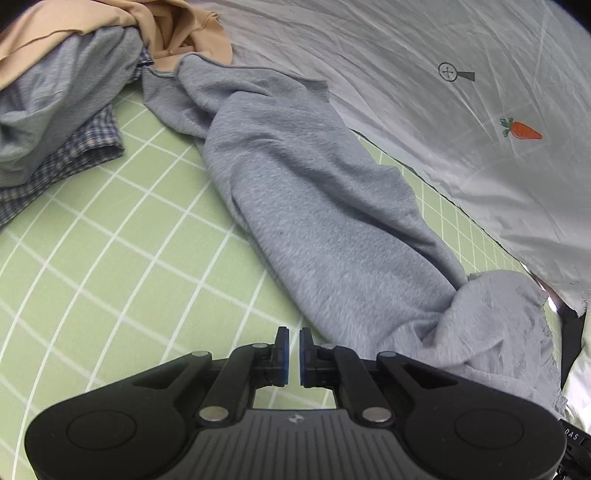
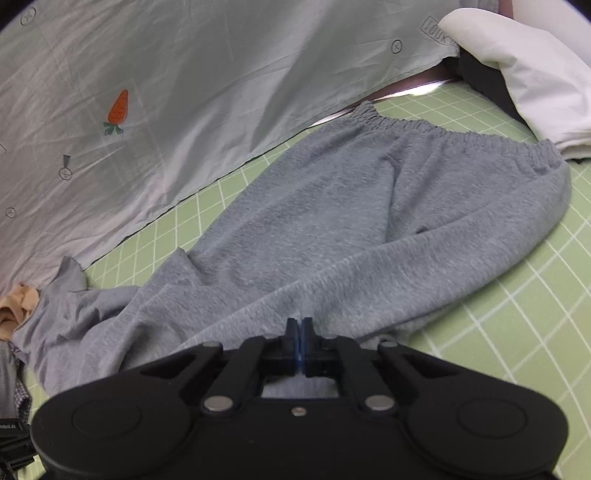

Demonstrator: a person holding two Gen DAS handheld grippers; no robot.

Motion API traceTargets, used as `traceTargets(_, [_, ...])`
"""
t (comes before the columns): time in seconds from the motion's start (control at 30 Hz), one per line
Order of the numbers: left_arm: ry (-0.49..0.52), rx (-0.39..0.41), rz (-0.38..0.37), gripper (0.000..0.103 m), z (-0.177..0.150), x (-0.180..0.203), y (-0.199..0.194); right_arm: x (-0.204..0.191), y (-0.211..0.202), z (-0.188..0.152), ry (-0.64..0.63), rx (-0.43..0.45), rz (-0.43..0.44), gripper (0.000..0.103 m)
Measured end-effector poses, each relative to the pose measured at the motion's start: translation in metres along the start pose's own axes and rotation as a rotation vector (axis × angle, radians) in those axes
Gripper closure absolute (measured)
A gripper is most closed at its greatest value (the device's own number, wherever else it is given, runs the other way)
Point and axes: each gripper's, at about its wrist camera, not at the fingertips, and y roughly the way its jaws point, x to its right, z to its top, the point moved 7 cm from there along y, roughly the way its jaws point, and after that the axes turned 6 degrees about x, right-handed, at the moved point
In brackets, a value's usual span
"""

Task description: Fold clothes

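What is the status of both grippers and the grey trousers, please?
Left gripper nearly shut, nothing between pads, over green sheet. Right gripper shut at grey trousers edge; grip unclear. Clothes pile lies on the trouser leg's far end.

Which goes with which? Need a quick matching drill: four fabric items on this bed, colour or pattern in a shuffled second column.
Things:
1. knit sweatpants with elastic waistband
2. grid-lined bed sheet
3. crumpled thin garment at the pile's top
4. quilt with carrot print

Colours:
A. tan
B. pale grey-white
C. heather grey
D. light green with white lines

Pairs: 1-C, 2-D, 3-A, 4-B
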Motion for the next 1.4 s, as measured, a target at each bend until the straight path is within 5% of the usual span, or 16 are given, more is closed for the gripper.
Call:
traceTargets(0.33, [-0.010,-0.006,0.025,0.098,-0.054,-0.026,-0.043,0.058,-0.066,-0.079,-0.041,-0.091,-0.061,0.102])
traceTargets(0.5, [-0.019,-0.027,0.039,0.091,-0.061,-0.030,-0.039,0.074,-0.069,-0.070,0.003,-0.065,-0.113,0.099])
traceTargets(0.53, [-0.023,-0.024,0.039,0.087,-0.058,-0.030,-0.038,0.072,-0.070,-0.063,-0.010,-0.042,-0.131,0.089])
traceTargets(0.57, [-0.027,-0.019,0.039,0.083,-0.055,-0.030,-0.036,0.068,-0.071,-0.055,-0.028,-0.013,-0.144,0.070])
traceTargets(0.63, [-0.032,-0.008,0.049,0.080,-0.044,-0.029,-0.031,0.056,-0.070,-0.038,-0.057,0.046,-0.150,0.054])
traceTargets(0.83, [-0.035,0.007,0.122,0.057,-0.017,-0.032,-0.012,-0.010,-0.034,-0.006,-0.062,0.047,-0.012,0.049])
traceTargets(0.97, [-0.036,0.028,0.183,0.025,-0.016,-0.043,-0.010,-0.064,-0.007,-0.015,-0.089,-0.019,0.060,0.042])
traceTargets(1.13, [-0.044,0.044,0.214,0.015,-0.018,-0.060,-0.012,-0.114,0.016,-0.042,-0.084,-0.147,0.139,0.036])
traceTargets(1.23, [-0.035,0.049,0.238,0.015,-0.017,-0.066,-0.012,-0.133,0.025,-0.058,-0.073,-0.223,0.166,0.037])
traceTargets(1.3, [-0.028,0.055,0.248,0.015,-0.015,-0.068,-0.011,-0.143,0.031,-0.065,-0.092,-0.270,0.178,0.055])
traceTargets(1.33, [-0.024,0.058,0.252,0.015,-0.014,-0.069,-0.011,-0.149,0.034,-0.066,-0.118,-0.294,0.192,0.085])
traceTargets(1.37, [-0.021,0.061,0.256,0.015,-0.013,-0.071,-0.011,-0.155,0.036,-0.065,-0.148,-0.311,0.208,0.101])
traceTargets(1.4, [-0.017,0.066,0.260,0.015,-0.011,-0.073,-0.011,-0.162,0.037,-0.059,-0.180,-0.307,0.234,0.101])
